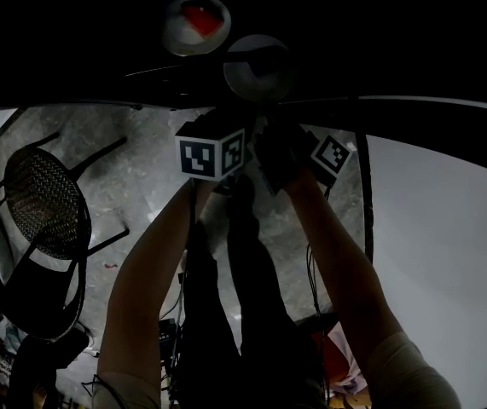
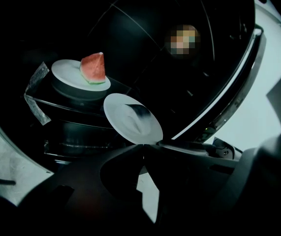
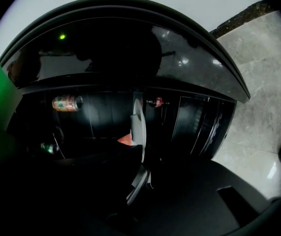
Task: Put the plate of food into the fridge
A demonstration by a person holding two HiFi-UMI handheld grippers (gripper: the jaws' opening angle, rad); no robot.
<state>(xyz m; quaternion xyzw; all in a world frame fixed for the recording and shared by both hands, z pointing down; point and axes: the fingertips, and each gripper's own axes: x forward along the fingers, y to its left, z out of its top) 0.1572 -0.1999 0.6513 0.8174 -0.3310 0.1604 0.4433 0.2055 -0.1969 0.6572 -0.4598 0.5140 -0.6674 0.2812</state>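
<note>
The left gripper (image 2: 141, 146) and right gripper (image 3: 139, 149) each pinched the rim of a plain white round plate (image 2: 133, 124), just in front of the shelved white watermelon plate (image 2: 76, 75). This was probably the placing step, and lowering it level seemed next.

Blocked at the shelf's (image 2: 76, 103) left by the watermelon plate (image 2: 64, 71); open, dark room to its right, up to the door edge (image 2: 231, 95), past the tilted white plate (image 2: 130, 119).
</note>
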